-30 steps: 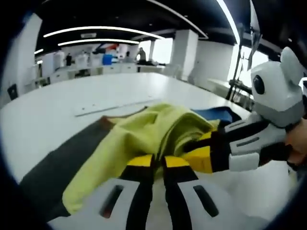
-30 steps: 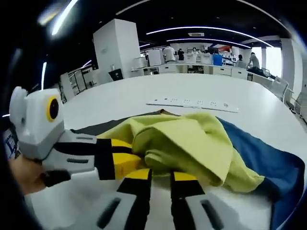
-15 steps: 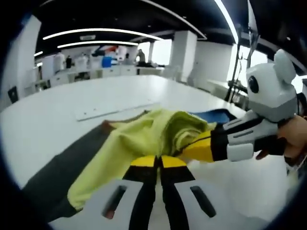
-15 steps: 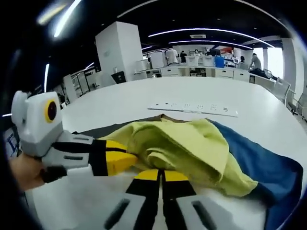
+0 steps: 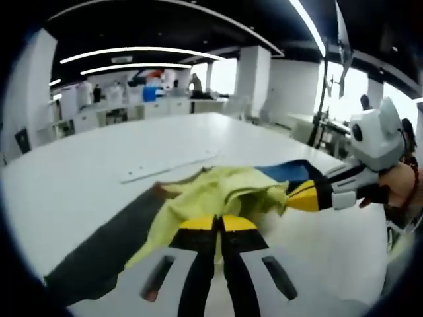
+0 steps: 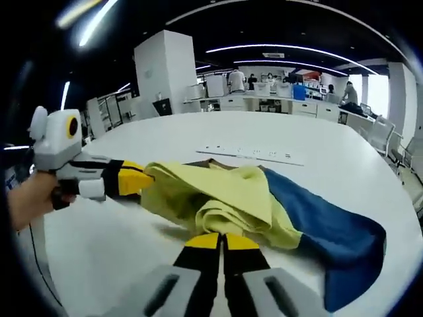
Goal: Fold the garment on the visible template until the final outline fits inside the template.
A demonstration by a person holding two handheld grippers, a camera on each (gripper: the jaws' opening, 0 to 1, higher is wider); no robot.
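My left gripper (image 5: 219, 224) is closed on a fold of the yellow-green garment (image 5: 218, 191), and my right gripper (image 6: 221, 241) pinches its other edge, so I can carry the cloth as one layer. The garment lies near the tabletop (image 6: 317, 142) middle, over the dark template (image 5: 99, 247) and a blue sheet (image 6: 324, 228).

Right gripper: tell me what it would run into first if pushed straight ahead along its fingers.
The right gripper is shut on the yellow garment, so more of that bunched cloth lies directly ahead. Beyond it sits the white power strip on the table, though depth there is hard to judge.
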